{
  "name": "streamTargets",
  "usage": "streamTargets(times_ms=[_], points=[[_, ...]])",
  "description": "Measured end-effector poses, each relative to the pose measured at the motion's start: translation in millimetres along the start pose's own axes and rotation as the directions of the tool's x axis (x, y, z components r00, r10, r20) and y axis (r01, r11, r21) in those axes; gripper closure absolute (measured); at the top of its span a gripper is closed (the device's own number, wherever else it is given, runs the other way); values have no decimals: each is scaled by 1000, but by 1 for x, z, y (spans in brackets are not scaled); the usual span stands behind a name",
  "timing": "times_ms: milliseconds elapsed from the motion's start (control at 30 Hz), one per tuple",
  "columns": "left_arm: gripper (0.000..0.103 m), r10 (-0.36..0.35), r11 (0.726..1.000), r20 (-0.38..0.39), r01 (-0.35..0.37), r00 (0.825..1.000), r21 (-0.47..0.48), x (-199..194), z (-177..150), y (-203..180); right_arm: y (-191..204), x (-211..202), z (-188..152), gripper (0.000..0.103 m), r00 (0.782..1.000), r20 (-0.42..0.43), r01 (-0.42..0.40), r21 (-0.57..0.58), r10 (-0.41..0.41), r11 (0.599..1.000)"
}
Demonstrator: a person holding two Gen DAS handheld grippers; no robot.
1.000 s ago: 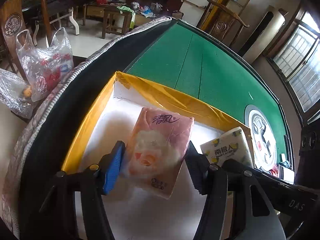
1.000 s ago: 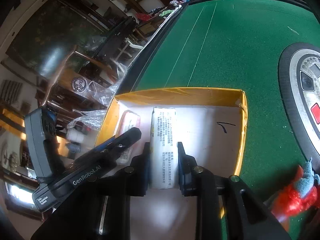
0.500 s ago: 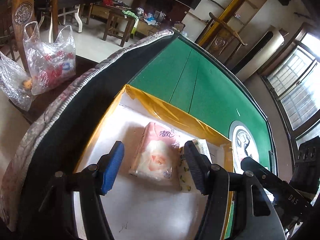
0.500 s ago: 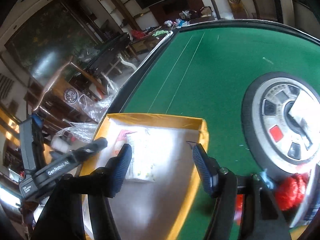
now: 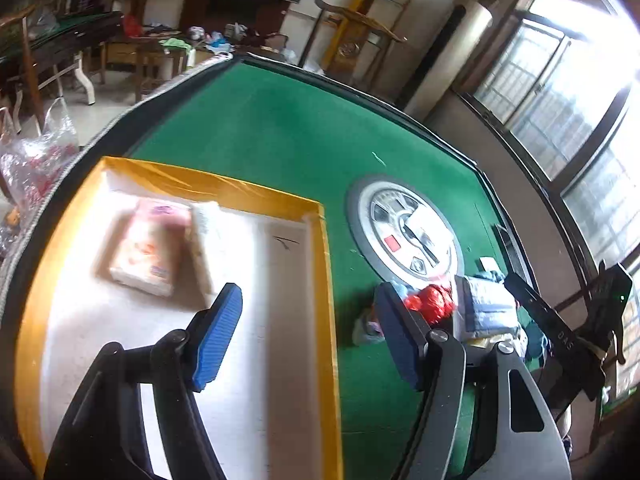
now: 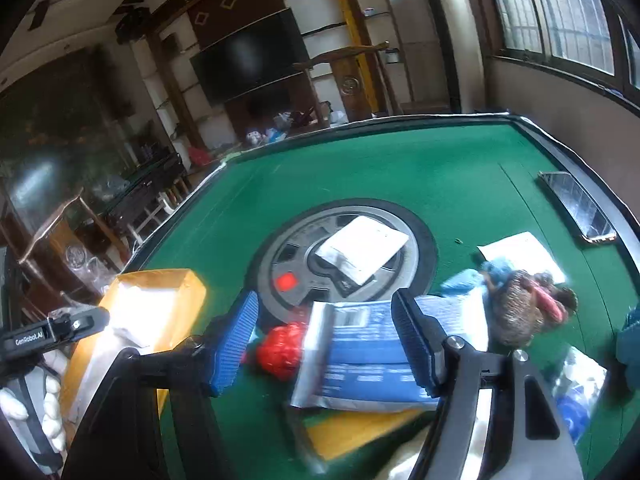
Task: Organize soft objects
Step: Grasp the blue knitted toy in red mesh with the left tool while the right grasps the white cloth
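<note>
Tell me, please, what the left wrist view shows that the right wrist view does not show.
Only the left wrist view shows the pink tissue pack lying flat inside the yellow-edged box. Only the right wrist view shows the phone near the table edge and the brown plush toy. Both show the round centre panel, the red item and the blue-and-white pack.

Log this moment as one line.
left tool: opening, empty | right tool: opening, empty | pink tissue pack, white pack: in box

"GenRobot.AI" on the left gripper's body (image 6: 36, 336); seemingly "DAS" on the right gripper's arm (image 5: 566, 340).
</note>
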State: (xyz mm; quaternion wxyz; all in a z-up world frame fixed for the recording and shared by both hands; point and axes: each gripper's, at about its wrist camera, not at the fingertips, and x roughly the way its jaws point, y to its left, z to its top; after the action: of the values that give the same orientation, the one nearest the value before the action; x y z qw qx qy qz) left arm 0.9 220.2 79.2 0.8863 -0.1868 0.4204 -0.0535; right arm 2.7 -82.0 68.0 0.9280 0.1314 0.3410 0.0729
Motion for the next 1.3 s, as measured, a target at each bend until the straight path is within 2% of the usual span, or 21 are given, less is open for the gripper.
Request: streamTargets(times_ms=[200, 333, 533, 633, 700, 767, 800, 833, 867, 1000, 1100, 1200, 1300], points=[[35, -7, 990, -77, 17, 997, 138, 37, -16, -71, -42, -10, -8, 39, 1000, 11, -1, 69, 0, 998], [35, 78, 965, -97, -51, 992, 259, 66, -24, -106, -50, -17, -9, 39, 999, 23, -29, 86, 27, 996], [35, 194, 926, -117, -142, 974, 351, 101, -37, -123, -63, -32, -6, 39, 996, 79, -45, 122, 35, 991], [35, 220, 919, -125, -162, 968, 360, 113, -38, -125, -72, -34, -4, 39, 996, 87, -48, 157, 34, 986], [35, 221, 927, -152, -159, 963, 341, 122, -40, -123, -78, -36, -3, 39, 995, 94, -44, 178, 28, 983], [36, 243, 917, -135, -183, 961, 354, 125, -42, -125, -83, -37, -3, 39, 995, 100, -43, 193, 24, 980], [39, 239, 919, -140, -178, 961, 351, 125, -43, -125, -85, -37, -3, 39, 995, 99, -43, 200, 23, 979], [59, 239, 919, -130, -181, 962, 351, 124, -43, -126, -88, -37, -3, 39, 995, 98, -44, 207, 24, 977], [73, 230, 922, -131, -173, 964, 346, 123, -43, -126, -91, -36, -3, 39, 995, 95, -47, 217, 27, 975], [73, 131, 947, -135, -84, 982, 310, 108, -39, -125, -96, -35, -6, 39, 996, 75, -67, 247, 50, 967], [73, 71, 952, -101, -37, 992, 303, 87, -40, -128, -97, -31, -8, 39, 997, 47, -70, 246, 60, 967], [73, -16, 959, -89, 41, 996, 281, 64, -45, -130, -97, -28, -8, 39, 997, 35, -73, 245, 67, 967], [73, -103, 961, -74, 118, 992, 251, 41, -50, -128, -97, -32, -9, 39, 997, 46, -78, 234, 69, 969]])
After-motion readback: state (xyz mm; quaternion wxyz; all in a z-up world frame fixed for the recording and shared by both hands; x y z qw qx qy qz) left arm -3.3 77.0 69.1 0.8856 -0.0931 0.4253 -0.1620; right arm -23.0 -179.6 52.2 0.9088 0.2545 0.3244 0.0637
